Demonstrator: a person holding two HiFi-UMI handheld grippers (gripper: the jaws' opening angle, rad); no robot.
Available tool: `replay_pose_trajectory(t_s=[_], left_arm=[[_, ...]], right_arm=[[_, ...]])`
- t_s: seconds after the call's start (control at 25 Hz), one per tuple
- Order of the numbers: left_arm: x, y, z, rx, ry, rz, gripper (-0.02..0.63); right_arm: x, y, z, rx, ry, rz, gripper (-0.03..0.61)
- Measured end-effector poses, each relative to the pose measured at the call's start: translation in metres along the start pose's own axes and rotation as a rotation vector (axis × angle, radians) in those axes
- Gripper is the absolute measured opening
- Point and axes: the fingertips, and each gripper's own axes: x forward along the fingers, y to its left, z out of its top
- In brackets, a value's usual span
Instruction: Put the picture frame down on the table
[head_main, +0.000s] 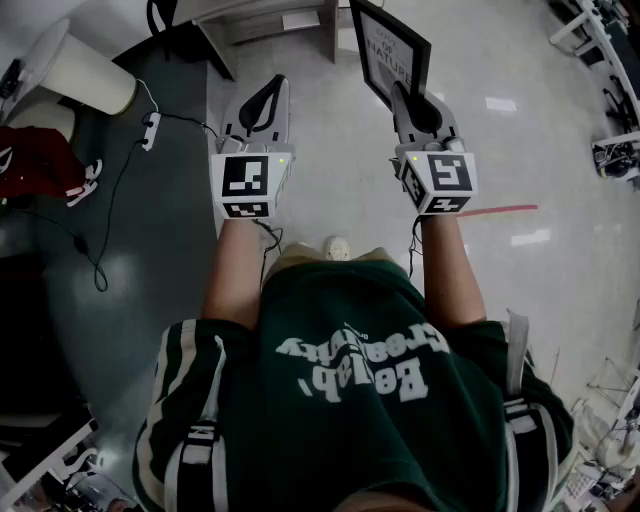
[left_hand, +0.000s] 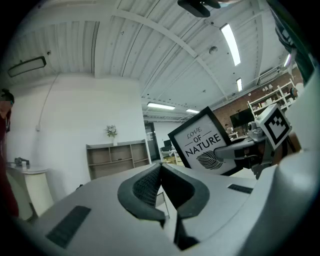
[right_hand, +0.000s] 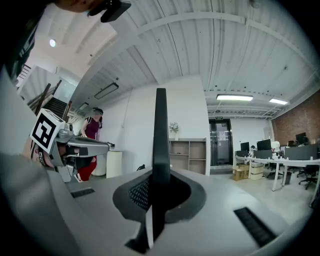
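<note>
**Frame held aloft in my right gripper**

My right gripper (head_main: 404, 93) had its fingers clenched on the picture frame (head_main: 386, 48), pinching it at its lower edge. The frame stood upright above the fingers, out in the air over the pale floor (head_main: 560, 150). In the right gripper view I saw it edge-on, a thin dark bar rising straight out of the closed pads. From the left gripper view its face showed: a black border around a white print with a leaf and the words "LOVE OF NATURE", tilted slightly.

My left gripper (head_main: 273, 90) sat to the left of the frame, level with the right one and apart from it. Its fingers were pressed together at the tips with nothing between them.

Beyond the frame stood a low open shelf unit (left_hand: 117, 159) against a white wall. Well to the left of the frame, a black cable (head_main: 110, 200) trailed across the darker floor. Below the frame in the head view, my green shirt (head_main: 370, 400) filled the picture.
</note>
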Motion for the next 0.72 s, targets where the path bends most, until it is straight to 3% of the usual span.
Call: replay_pose_trajectory(t_s=[0.72], left_arm=[[0.009, 0.013, 0.004, 0.007, -0.013, 0.001, 0.02]], right_arm=[[0.011, -0.006, 0.002, 0.006, -0.023, -0.025, 0.04]])
